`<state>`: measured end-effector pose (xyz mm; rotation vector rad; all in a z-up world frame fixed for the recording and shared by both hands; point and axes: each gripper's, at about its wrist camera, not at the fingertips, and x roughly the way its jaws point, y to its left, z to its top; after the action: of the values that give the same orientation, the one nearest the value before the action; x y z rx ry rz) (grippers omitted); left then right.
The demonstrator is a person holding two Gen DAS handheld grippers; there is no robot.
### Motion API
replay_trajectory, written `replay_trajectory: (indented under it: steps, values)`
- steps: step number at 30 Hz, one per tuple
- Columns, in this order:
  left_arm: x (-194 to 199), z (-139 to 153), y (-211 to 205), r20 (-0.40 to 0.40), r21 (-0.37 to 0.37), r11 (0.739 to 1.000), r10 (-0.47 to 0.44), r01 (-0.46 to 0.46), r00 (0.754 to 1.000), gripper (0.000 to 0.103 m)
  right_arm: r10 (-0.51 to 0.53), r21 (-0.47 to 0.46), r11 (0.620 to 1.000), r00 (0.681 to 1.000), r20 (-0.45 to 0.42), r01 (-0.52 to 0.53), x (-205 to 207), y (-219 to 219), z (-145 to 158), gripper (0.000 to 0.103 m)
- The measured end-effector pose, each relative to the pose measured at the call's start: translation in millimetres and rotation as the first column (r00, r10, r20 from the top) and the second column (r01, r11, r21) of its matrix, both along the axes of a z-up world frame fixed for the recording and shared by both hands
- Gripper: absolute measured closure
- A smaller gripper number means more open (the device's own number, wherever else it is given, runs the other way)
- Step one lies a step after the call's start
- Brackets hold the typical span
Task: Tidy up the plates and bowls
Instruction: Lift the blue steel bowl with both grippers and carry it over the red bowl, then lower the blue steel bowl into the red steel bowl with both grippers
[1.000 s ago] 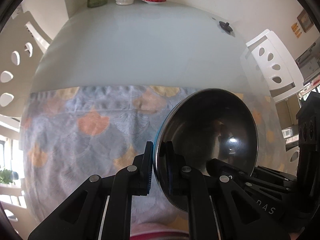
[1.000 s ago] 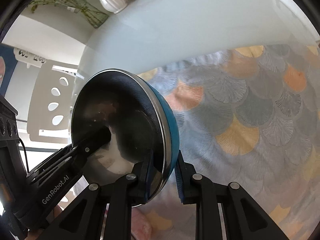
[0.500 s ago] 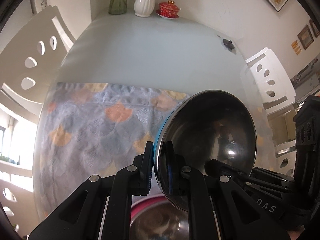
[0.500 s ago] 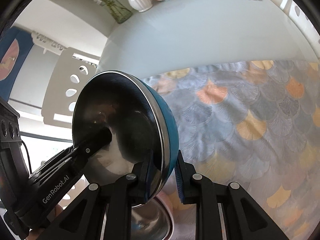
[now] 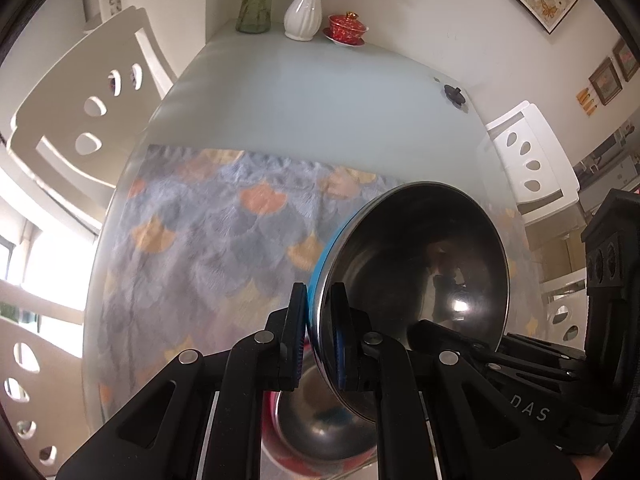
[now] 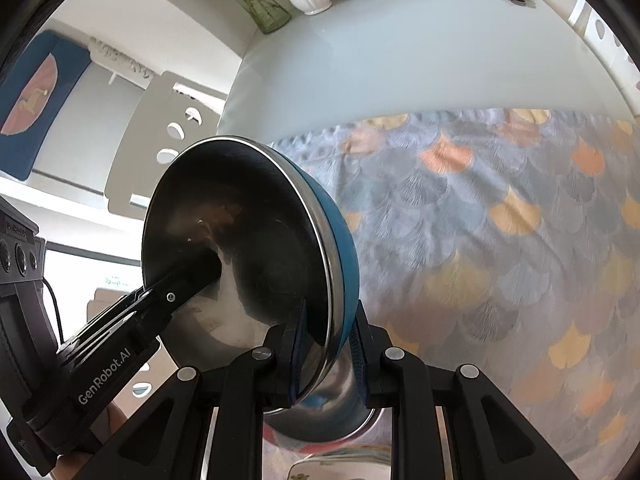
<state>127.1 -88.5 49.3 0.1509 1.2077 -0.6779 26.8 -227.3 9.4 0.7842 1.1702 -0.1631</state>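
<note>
A steel bowl with a blue outside (image 5: pixel 416 276) is held up in the air by both grippers, one on each side of its rim. My left gripper (image 5: pixel 318 336) is shut on the rim nearest it. My right gripper (image 6: pixel 326 354) is shut on the opposite rim of the same bowl (image 6: pixel 240 240). Below them a second steel bowl with a pink outside (image 5: pixel 320 420) sits on the patterned cloth; it also shows in the right wrist view (image 6: pixel 320 416). A plate rim (image 6: pixel 340 468) shows at the bottom edge there.
A grey cloth with orange fan shapes (image 5: pixel 208 240) covers the near half of a pale glass table (image 5: pixel 300 100). A white vase (image 5: pixel 303 10), a glass vase (image 5: pixel 254 8) and a red lidded cup (image 5: pixel 347 28) stand at the far end. White chairs (image 5: pixel 80 120) flank the table.
Both grippers have pulled back and up with the blue bowl. The pink bowl below has come into view, and more of the far table and wall shows.
</note>
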Motion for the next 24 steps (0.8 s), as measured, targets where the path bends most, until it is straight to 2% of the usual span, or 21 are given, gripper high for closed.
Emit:
replay_trajectory:
  steps: [12,24]
  values:
    - [-14.5,0.2,27.7,-0.018,0.009,1.000,0.005,-0.005,1.000,0.094,0.029,0.002,1.000,0.999,-0.032,-0.029,-8.5,23.1,6.0,0.083]
    - [-24.4,-18.9,45.3,-0.073,0.034,0.999,0.026,-0.023,0.997,0.093,0.047,0.027,0.999,0.995,-0.089,-0.044,-17.4,41.1,-14.3,0.083]
